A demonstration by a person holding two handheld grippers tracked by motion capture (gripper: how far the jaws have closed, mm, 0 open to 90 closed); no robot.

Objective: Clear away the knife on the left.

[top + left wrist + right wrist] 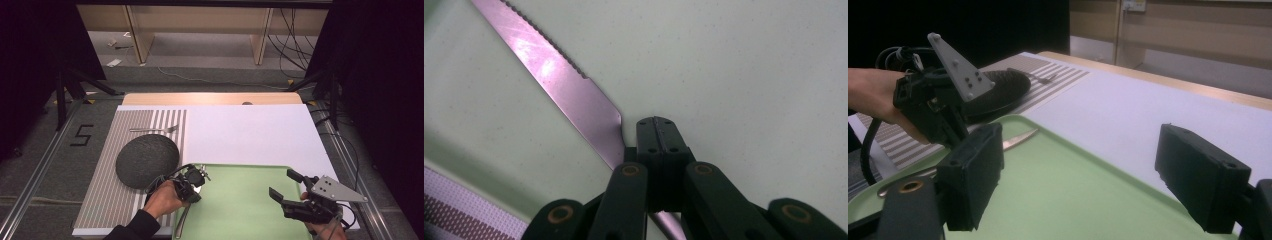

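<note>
My left gripper (659, 145), jaws pressed together, touches the serrated steel table knife (569, 95) lying lengthwise along the green plastic tray's (250, 200) left edge, while my right gripper (287, 192) gapes well apart.

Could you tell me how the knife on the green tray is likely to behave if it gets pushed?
The knife looks like thin, polished metal, so probably stiff and slippery. Lying flat on the smooth tray, it would likely slide or pivot, not roll.

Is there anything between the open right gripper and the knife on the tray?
Nothing visible lies on the tray between the right gripper and the knife; but the left gripper sits over the knife, jaws closed.
</note>
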